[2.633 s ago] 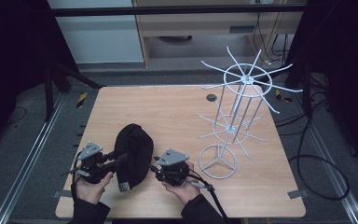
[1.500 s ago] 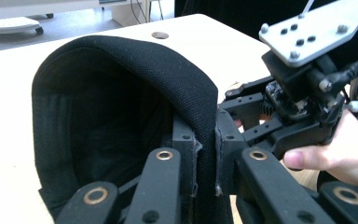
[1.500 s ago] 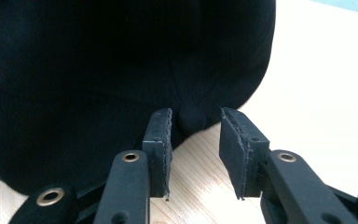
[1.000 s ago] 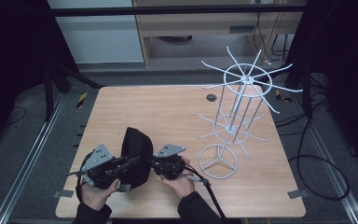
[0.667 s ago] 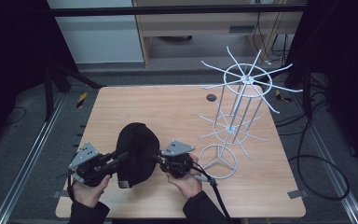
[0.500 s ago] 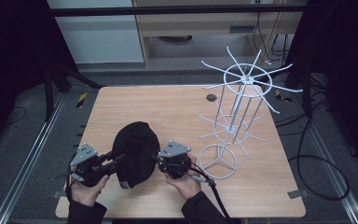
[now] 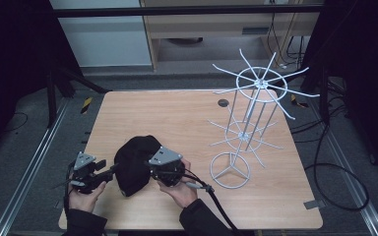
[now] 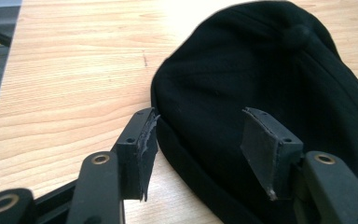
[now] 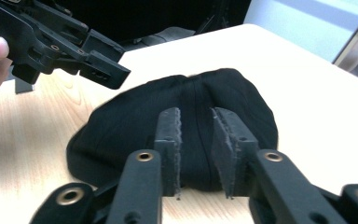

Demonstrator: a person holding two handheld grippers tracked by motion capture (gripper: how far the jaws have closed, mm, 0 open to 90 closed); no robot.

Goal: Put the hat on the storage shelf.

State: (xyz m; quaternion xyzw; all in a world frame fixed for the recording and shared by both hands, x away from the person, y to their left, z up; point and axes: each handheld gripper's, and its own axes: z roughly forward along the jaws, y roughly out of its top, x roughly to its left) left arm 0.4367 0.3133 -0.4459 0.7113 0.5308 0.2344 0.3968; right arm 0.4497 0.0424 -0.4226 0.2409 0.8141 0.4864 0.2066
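A black cap (image 7: 133,164) lies on the wooden table (image 7: 177,113) near its front edge, between my two grippers. My left gripper (image 7: 109,170) is at the cap's left side. In the left gripper view its jaws (image 8: 198,123) have just been opening and stand wide apart, the cap's (image 8: 261,79) edge lying between them untouched. My right gripper (image 7: 152,169) is at the cap's right side. Its pads (image 9: 196,114) have just been opening a little and stand a narrow gap apart, just in front of the cap (image 9: 135,116), pressing on nothing. The left gripper (image 9: 98,65) also hovers beyond the cap there.
A white wire display stand (image 7: 248,123) with spoked arms rises at the table's right, its round base (image 7: 230,170) close to my right hand. The right gripper's cable (image 7: 216,201) trails off the front edge. Metal rails run along both sides of the table.
The cap, held up off the table a second ago, now lies lower and flatter. My left gripper has let go, opened and drawn back to the left and down.
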